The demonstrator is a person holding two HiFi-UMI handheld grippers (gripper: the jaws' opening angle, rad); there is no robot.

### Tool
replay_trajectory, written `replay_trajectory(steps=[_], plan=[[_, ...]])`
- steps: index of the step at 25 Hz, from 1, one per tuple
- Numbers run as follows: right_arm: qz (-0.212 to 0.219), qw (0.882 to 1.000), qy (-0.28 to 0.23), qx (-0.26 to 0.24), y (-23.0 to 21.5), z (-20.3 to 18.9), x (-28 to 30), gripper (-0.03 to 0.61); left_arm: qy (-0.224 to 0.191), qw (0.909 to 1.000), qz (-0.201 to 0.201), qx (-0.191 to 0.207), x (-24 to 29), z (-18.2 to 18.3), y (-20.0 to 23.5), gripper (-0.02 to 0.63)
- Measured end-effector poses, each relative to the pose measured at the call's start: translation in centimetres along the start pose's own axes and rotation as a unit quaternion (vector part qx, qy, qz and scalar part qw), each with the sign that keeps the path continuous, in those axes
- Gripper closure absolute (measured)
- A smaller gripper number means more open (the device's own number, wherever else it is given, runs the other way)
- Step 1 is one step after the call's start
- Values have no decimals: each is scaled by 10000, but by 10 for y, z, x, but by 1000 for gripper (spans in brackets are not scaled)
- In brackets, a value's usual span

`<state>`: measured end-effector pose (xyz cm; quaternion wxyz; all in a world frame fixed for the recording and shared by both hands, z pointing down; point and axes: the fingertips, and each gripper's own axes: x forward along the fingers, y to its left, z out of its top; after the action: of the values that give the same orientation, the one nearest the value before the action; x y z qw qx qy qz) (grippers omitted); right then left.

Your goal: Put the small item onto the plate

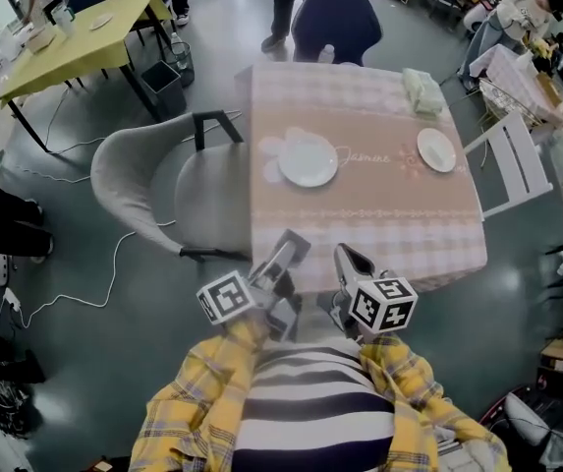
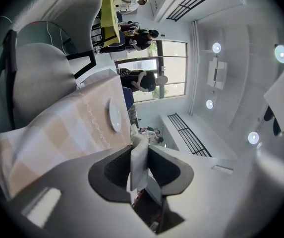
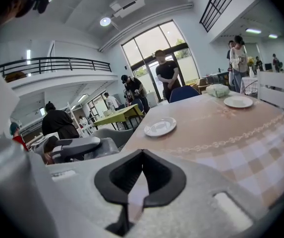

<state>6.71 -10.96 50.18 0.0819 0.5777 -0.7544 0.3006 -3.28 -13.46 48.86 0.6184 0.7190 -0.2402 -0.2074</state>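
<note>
Found the left gripper clenched tip to tip, nothing between the jaws. Found the right gripper likewise closed and empty. Saw both side by side at the near edge of the table, touching nothing on it.

Saw the pale green bundle lying at the table's far right corner. Judged its long axis to run roughly from far edge toward near edge, slightly slanted.

Noted a white plate left of the table's middle and a smaller plate by its right edge, near the bundle. Saw open cloth over the table's near half.

Spotted a grey chair at the table's left side, a white chair at its right and a blue chair at its far side.
</note>
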Motion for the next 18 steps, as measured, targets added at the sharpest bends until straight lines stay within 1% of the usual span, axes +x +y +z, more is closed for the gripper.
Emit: replay_trajectory(steps=[3,6,8,13,18], plan=[[144,9999,14,-78,-10,16,17,581,-121,9999,-6,-86,22,14,-2,528],[279,9995,55,-169,-20,31,33,581,-167,9998,45,70,45,27,0,528],[404,9989,103,-214,-23,40,46,581,-205,9995,168,176,58,37,7,528],[661,9970,191,-357,-32,59,72,581,-264,9990,326,154,89,52,18,528],[887,9946,263,-467,-38,78,103,581,-227,9982,486,265,122,67,32,528]])
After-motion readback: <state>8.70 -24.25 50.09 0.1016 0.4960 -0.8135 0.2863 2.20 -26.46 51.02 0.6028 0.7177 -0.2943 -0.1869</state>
